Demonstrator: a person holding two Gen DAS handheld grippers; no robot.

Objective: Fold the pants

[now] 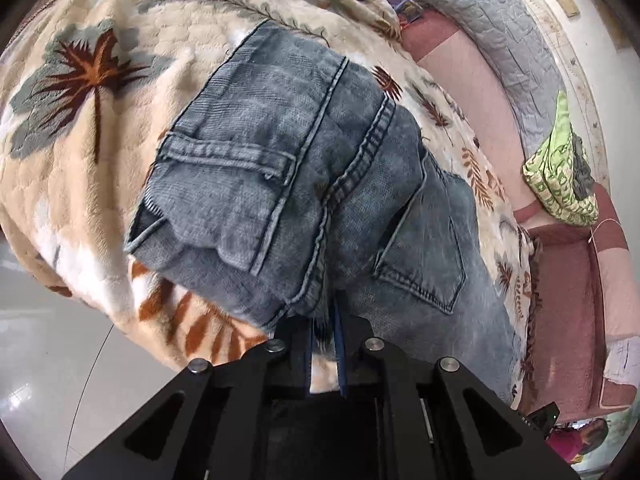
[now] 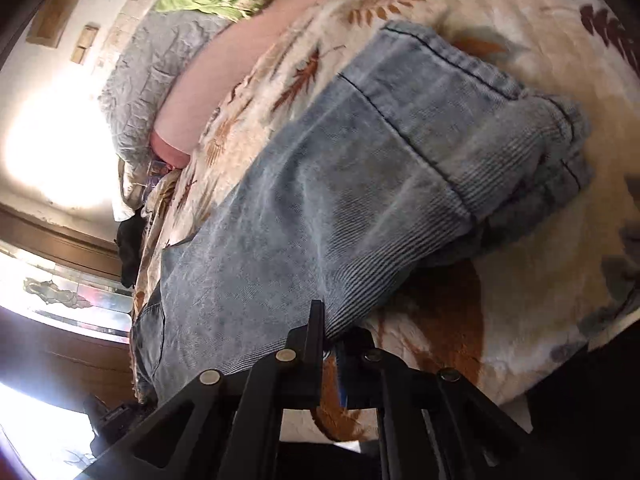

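Jeans (image 1: 296, 184) of faded blue denim lie folded on a cream blanket (image 1: 80, 208) printed with rust and grey leaves, the blanket spread over a bed or couch. Left wrist view: seat side up, a back pocket (image 1: 424, 248) with dark stitching facing the camera, a heavy double seam running diagonally down the middle, and a second folded layer with a belt loop and hem on the left. Left gripper (image 1: 326, 312) — jaws drawn together, clamped on the near edge of the denim where the seam comes down; cloth bunches just above the black fingers, a sliver of blue pad visible between them. Right wrist view: a leg of the same garment (image 2: 320, 200) stretches away toward upper right, ending in a doubled-over cuff with a dark stitch line. Right gripper (image 2: 328, 336) — jaws likewise closed, pinching the near ribbed edge of the leg; fabric drapes over the left finger and hides part of the tip. Picture is somewhat motion-blurred here. Beyond the blanket: a pink cushion or mattress edge (image 1: 472, 92), a grey quilted pillow (image 1: 500, 40) against the wall, a green patterned cloth bundle (image 1: 560, 176) beside it. Pale glossy floor (image 1: 48, 352) shows at lower left of the left view; bright glare washes out the wall in the right view.
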